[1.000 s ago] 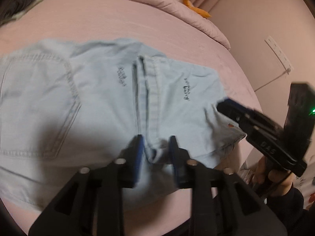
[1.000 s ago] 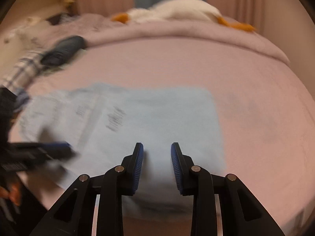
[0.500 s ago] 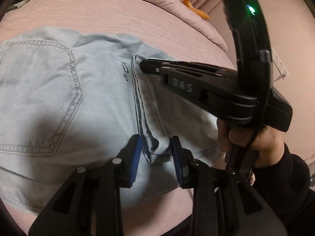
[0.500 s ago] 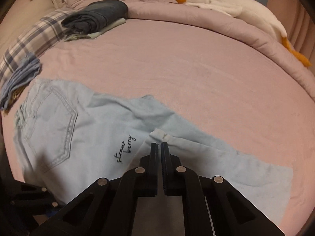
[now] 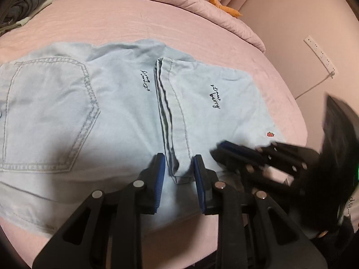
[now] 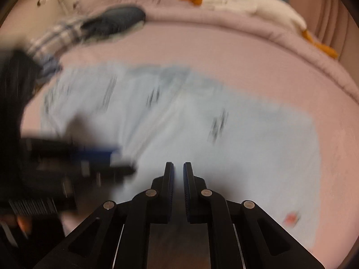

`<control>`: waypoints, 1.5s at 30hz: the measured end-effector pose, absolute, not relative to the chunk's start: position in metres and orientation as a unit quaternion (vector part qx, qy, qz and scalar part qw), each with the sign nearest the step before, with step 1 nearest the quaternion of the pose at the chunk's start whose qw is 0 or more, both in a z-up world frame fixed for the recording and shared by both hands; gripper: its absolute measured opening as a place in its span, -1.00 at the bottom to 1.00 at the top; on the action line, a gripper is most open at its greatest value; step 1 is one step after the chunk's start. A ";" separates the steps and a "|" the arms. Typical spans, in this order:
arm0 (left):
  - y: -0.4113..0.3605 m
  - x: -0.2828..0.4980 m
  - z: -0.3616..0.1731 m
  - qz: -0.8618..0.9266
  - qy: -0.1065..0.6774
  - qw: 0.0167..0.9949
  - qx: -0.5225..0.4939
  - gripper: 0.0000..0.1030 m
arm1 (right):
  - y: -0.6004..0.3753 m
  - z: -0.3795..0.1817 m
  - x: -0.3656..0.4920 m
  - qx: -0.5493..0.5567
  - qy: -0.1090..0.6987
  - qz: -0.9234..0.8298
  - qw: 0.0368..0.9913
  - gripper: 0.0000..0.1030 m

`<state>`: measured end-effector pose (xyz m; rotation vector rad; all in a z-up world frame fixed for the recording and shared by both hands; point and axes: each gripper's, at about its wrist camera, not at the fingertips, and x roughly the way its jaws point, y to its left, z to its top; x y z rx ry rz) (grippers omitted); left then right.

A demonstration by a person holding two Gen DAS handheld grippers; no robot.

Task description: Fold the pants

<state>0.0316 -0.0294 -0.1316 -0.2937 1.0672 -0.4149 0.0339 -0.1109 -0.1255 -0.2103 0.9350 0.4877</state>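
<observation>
Light blue denim pants (image 5: 116, 112) lie flat on the pink bed, back pocket at the left, folded leg hem (image 5: 170, 116) running down the middle. My left gripper (image 5: 179, 170) is open with its pads either side of the hem's near end, low over the cloth. My right gripper (image 5: 237, 154) shows blurred at the right, over the pants' near right edge. In the right wrist view the pants (image 6: 235, 139) are blurred; the right gripper (image 6: 178, 174) has a narrow gap between its pads and holds nothing. The left gripper (image 6: 96, 157) is at the left there.
The pink bed (image 5: 157, 22) has a rolled quilt along its far side with a white goose plush (image 6: 258, 6). Folded dark clothes (image 6: 116, 20) and plaid fabric (image 6: 56, 35) lie at the far left. A wall and power strip (image 5: 318, 53) are right.
The right gripper let go of the hem at the pants' middle, drew back to the near right edge and opened slightly. The left gripper stayed open around the hem's near end.
</observation>
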 end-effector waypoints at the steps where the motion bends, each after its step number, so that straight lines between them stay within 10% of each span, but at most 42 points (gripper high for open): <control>1: -0.028 0.030 -0.132 -0.196 0.503 0.831 -0.137 -0.47 | -0.111 -0.124 0.027 -0.110 0.432 0.233 0.864 -0.85; 16: 0.047 -0.015 -0.095 -0.143 0.460 0.860 -0.171 -0.37 | -0.080 -0.130 0.043 -0.095 0.403 0.252 0.875 -0.85; 21: 0.128 -0.053 -0.079 -0.045 0.418 0.877 -0.231 0.28 | -0.092 -0.122 0.053 -0.054 0.421 0.258 0.868 -0.84; 31: 0.172 -0.063 -0.133 -0.032 0.444 0.794 -0.414 0.29 | -0.084 -0.108 0.037 -0.018 0.398 0.266 0.877 -0.74; 35: 0.177 -0.059 -0.132 -0.036 0.413 0.779 -0.471 0.62 | -0.079 -0.106 0.035 -0.021 0.398 0.272 0.876 -0.74; 43: 0.179 -0.015 -0.126 -0.002 0.384 0.775 -0.503 0.51 | -0.083 -0.105 0.044 -0.001 0.405 0.264 0.876 -0.74; 45: 0.184 -0.007 -0.126 0.009 0.390 0.774 -0.498 -0.34 | -0.081 -0.106 0.047 -0.003 0.409 0.258 0.875 -0.74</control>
